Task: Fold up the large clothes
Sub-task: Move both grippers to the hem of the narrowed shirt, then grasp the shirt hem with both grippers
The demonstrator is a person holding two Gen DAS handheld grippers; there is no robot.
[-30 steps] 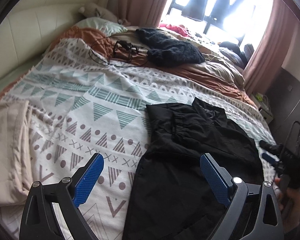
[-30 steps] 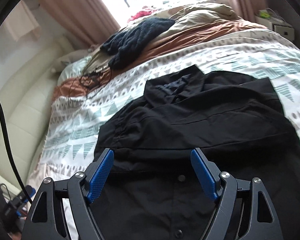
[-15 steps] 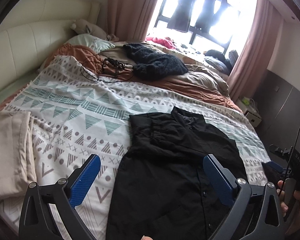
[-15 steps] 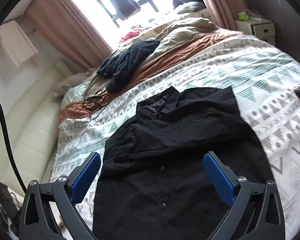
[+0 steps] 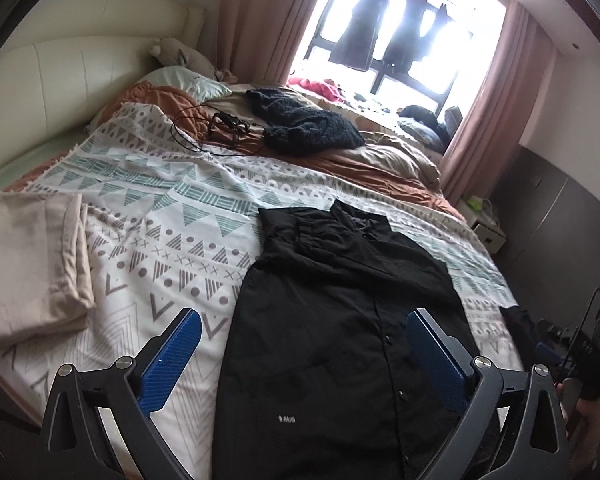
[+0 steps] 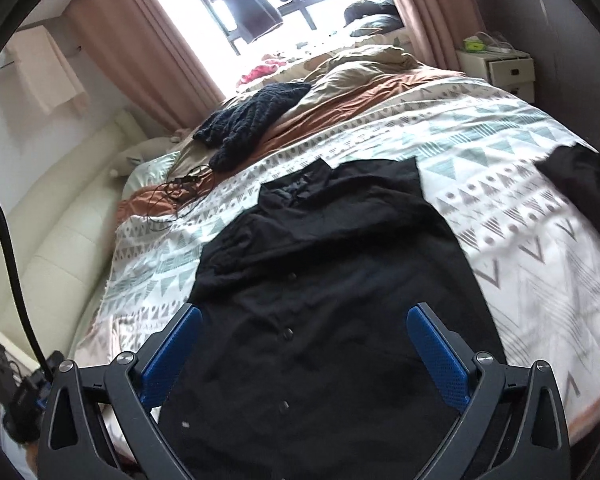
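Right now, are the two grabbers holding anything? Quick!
Left gripper: open, holding nothing.
Right gripper: jaws just opened wide, nothing held, above the black shirt.

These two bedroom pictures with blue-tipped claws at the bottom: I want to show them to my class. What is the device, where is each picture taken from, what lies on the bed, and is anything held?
A person holds a two-finger gripper in each hand; a wide-angle camera on each looks forward along its fingers. One picture comes from the left gripper, one from the right gripper. Both stand open and hold nothing; the right one's jaws have just been opening. On the patterned bedspread lies a black button-up shirt, spread flat. Further off are a folded beige cloth, a dark knitted garment and a tangled black cable.
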